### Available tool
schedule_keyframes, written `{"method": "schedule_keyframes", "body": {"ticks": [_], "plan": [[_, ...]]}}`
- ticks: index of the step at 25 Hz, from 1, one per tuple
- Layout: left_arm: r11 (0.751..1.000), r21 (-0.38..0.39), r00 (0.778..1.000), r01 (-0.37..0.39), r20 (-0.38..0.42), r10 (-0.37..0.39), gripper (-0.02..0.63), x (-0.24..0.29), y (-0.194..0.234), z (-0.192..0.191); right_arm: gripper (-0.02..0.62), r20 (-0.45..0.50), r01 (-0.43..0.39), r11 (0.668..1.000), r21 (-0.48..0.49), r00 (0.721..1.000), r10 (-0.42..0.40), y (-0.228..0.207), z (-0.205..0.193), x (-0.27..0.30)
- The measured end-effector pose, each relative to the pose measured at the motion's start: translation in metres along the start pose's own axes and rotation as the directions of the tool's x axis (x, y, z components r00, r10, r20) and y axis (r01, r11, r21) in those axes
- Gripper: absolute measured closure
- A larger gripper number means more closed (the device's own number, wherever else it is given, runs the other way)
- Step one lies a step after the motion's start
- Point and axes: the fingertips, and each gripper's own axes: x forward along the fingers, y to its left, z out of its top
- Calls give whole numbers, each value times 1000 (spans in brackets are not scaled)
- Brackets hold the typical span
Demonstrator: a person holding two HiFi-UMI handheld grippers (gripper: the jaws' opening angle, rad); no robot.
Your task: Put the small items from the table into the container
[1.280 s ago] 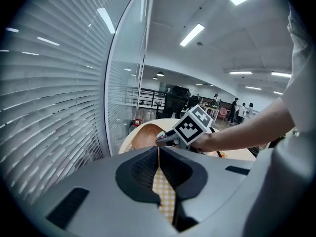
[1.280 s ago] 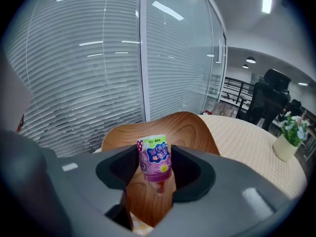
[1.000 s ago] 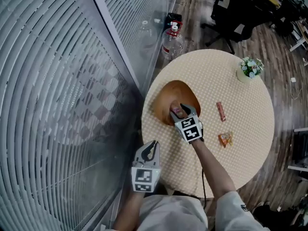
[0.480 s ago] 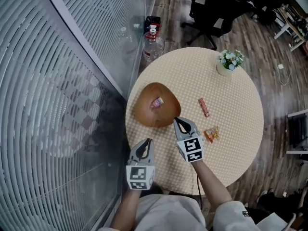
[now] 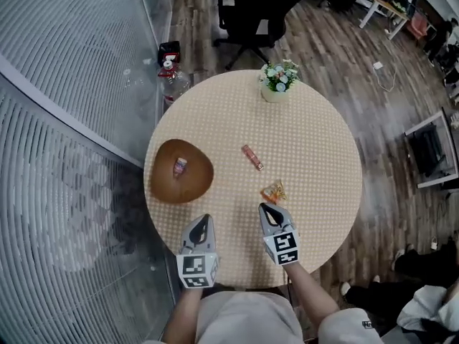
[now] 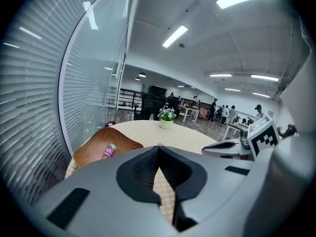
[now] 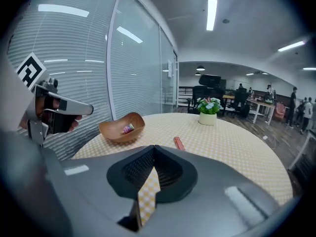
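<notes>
A wooden bowl sits at the table's left with a small pink item lying in it. A red-brown bar lies near the table's middle. An orange snack packet lies nearer me, just beyond my right gripper. That gripper is shut and empty above the near part of the table. My left gripper is also shut and empty, just in front of the bowl. In the right gripper view the bowl and bar lie ahead of the closed jaws.
The round table has a beige checked cloth. A small flower pot stands at its far edge. A glass wall with blinds runs along the left. On the floor stand a water bottle and an office chair.
My right gripper has closed and drawn back from the bowl to the near table edge, leaving the pink item in the bowl. The left gripper has come over the table edge.
</notes>
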Motion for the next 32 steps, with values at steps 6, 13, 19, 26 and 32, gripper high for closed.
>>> {"method": "schedule_keyframes", "body": {"ticks": [6, 13, 19, 26, 32], "plan": [[997, 50, 998, 50, -39, -49, 600, 14, -38, -2, 592, -41, 97, 995, 17, 994, -96, -54, -37, -17], [995, 66, 995, 78, -69, -74, 600, 31, -56, -8, 367, -96, 94, 995, 28, 991, -91, -81, -77, 7], [994, 70, 993, 81, -92, -74, 600, 31, -62, -13, 247, -160, 78, 996, -34, 984, -83, -91, -102, 37], [996, 67, 993, 56, -111, -49, 600, 30, -54, -22, 233, -205, 58, 997, -57, 976, -69, -100, -111, 63], [997, 61, 992, 43, -120, -36, 600, 31, -46, -27, 229, -251, 30, 998, -54, 967, -43, -98, -120, 77]]}}
